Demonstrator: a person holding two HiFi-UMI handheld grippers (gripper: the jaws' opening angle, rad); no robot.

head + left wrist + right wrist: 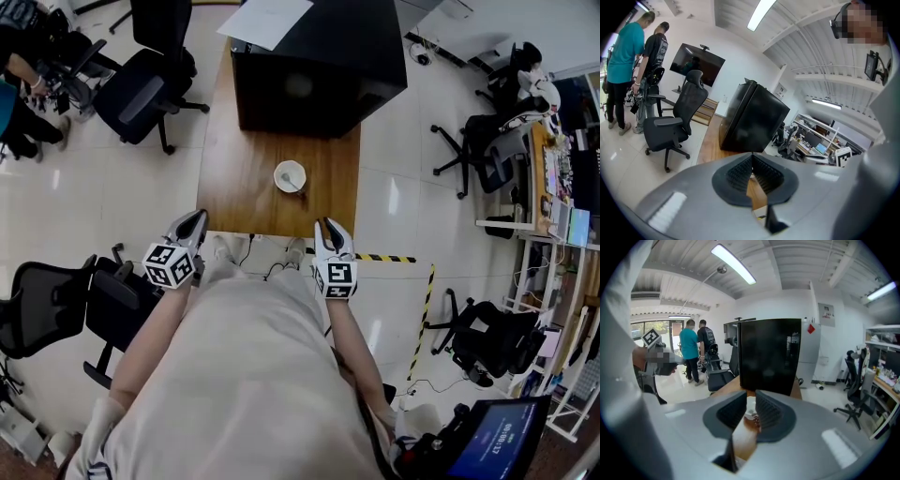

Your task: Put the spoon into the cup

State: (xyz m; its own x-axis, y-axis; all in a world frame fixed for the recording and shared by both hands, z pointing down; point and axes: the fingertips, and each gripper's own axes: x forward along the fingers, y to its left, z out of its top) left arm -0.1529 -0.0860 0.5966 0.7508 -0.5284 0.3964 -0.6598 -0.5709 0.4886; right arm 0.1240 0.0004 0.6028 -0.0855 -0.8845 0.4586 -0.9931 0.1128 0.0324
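Observation:
A white cup (pixel 290 176) stands on the wooden table (pixel 234 187), near its front edge. A thin grey spoon (pixel 293 182) rests inside the cup. Both grippers hover over the table's front edge, pointing at the table. My left gripper (pixel 198 217) is at the front left corner, and its jaws meet at the tips (pixel 751 155) with nothing between them. My right gripper (pixel 325 225) is just right of and in front of the cup. Its jaws stand a narrow gap apart (pixel 751 401), and the cup (pixel 750 408) shows through that gap, farther off.
A large black box (pixel 314 70) with a white sheet (pixel 267 21) on top fills the table's far end. Office chairs (pixel 141 89) stand at the left, another (pixel 56 300) close beside me. Yellow-black tape (pixel 394 258) marks the floor on the right. People (pixel 628 70) stand far left.

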